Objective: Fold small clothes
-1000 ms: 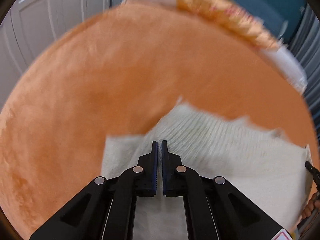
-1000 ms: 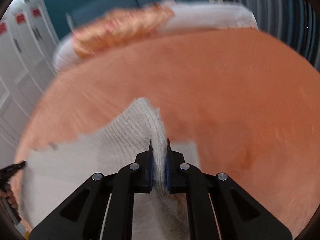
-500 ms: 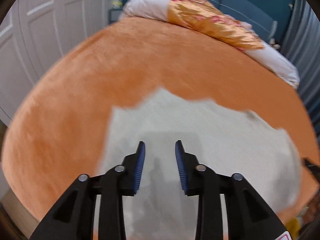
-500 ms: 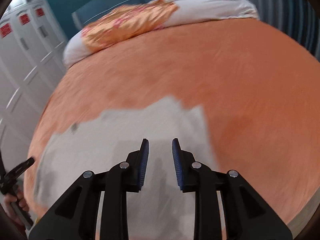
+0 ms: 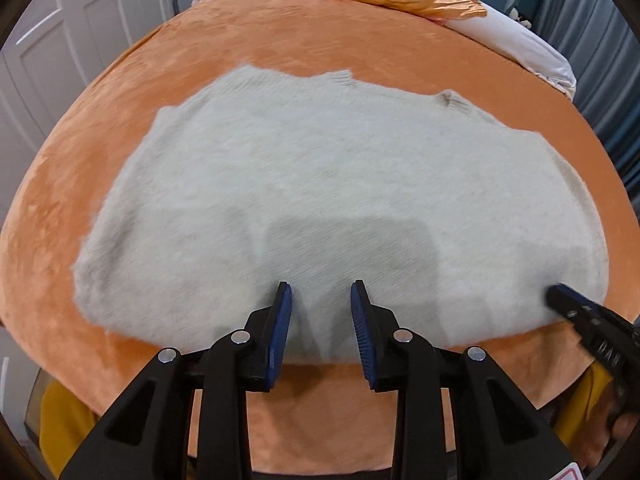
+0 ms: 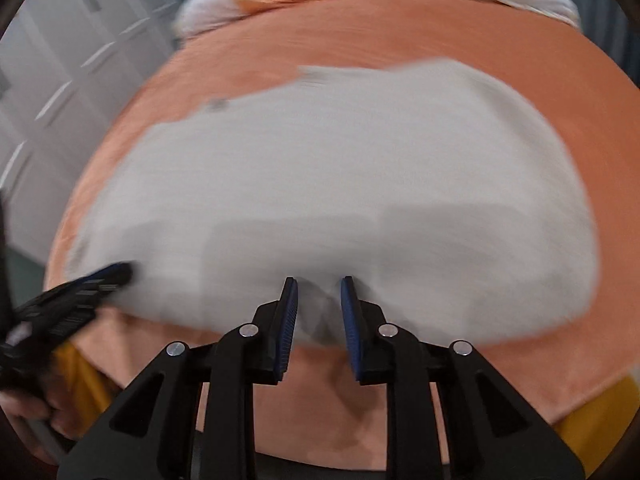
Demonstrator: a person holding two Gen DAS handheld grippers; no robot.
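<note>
The white knit sweater (image 5: 340, 184) lies flat on the orange bedspread (image 5: 120, 92), near its front edge. One fold appears done; further folds remain. The left gripper (image 5: 321, 300) is parted and empty. The right gripper (image 6: 319, 296) holds nothing, its jaws closing slightly.

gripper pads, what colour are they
Blue, ribbed, on black fingers; clearest in the left wrist view.
</note>
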